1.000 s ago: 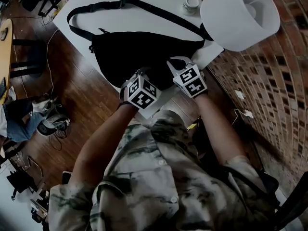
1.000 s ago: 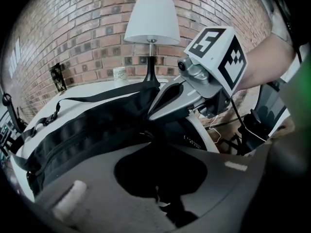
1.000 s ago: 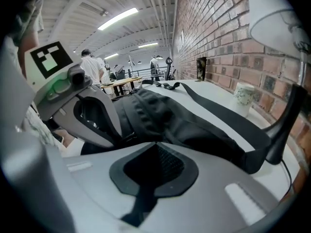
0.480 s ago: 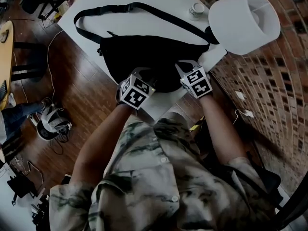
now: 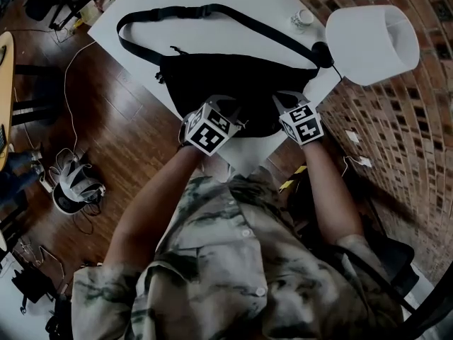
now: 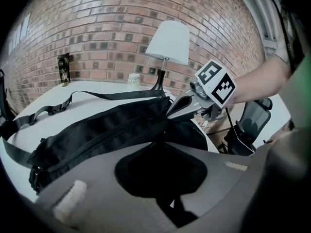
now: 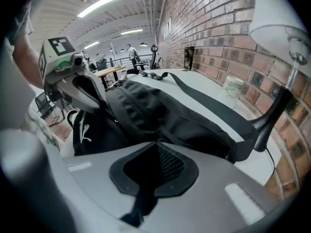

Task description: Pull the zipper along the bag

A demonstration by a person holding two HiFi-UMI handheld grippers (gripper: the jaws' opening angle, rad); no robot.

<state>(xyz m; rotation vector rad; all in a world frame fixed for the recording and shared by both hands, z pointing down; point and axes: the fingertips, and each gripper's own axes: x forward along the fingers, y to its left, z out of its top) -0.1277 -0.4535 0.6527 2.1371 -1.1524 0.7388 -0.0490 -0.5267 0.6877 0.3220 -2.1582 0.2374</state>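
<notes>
At the near edge of the tabletop (image 5: 212, 37) lies the black bag (image 5: 241, 83), left tool (image 5: 228, 113) and right tool (image 5: 287, 99) each pinching its near rim, probably so one braces the fabric while the other draws the zipper (image 6: 104, 132).

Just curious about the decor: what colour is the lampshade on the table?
White; the lampshade shows best in the head view.

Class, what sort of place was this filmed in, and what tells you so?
Probably a loft-style shared workshop or office: bare brick wall, wooden floor with trailing cables, desks under strip lights.
</notes>
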